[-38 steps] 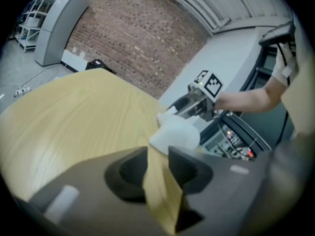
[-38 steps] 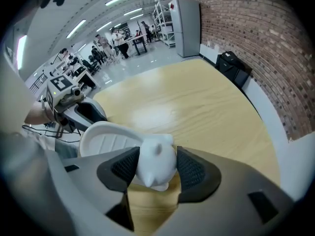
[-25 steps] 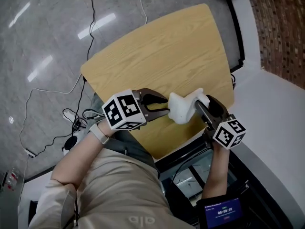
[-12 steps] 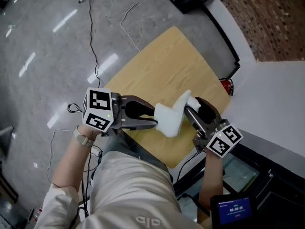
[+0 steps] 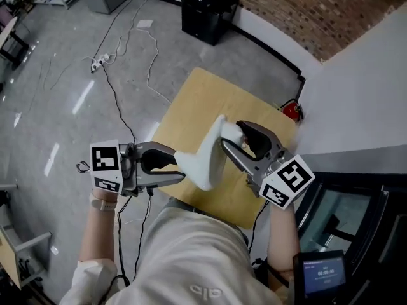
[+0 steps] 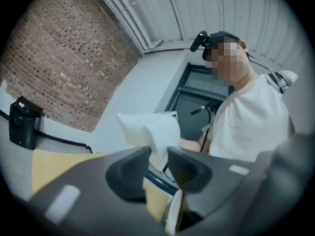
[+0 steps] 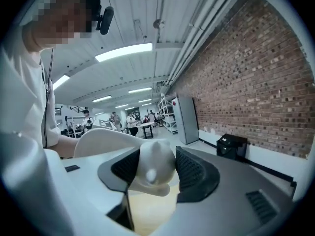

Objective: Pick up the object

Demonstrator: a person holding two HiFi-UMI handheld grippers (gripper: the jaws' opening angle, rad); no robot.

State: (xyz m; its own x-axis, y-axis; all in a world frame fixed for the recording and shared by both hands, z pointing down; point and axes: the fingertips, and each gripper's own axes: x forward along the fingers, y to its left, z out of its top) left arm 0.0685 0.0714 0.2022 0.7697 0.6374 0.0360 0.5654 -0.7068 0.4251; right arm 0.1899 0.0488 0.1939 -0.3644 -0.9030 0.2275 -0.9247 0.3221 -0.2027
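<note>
A white soft object [image 5: 206,161] hangs stretched between both grippers above the light wooden table [image 5: 191,107]. My left gripper [image 5: 180,167] pinches its lower left end; those jaws are opening slightly while the object still sits between the pads. In the left gripper view the white object [image 6: 150,132] bunches up past the left gripper [image 6: 158,163]. My right gripper [image 5: 230,135] is shut on the upper right end. The right gripper view shows a rounded lump of the object [image 7: 155,168] squeezed between the ribbed pads of the right gripper [image 7: 156,167].
A black box [image 5: 206,6] stands by the brick wall beyond the table. A red item [image 5: 291,110] sits at the table's far right corner. Cables and a power strip [image 5: 98,63] lie on the grey floor at left. A grey ledge [image 5: 356,94] and a small screen [image 5: 321,275] are at right.
Both grippers have risen off the table with the white object. The left gripper has drawn away to the left, so the object now hangs longer between them.
</note>
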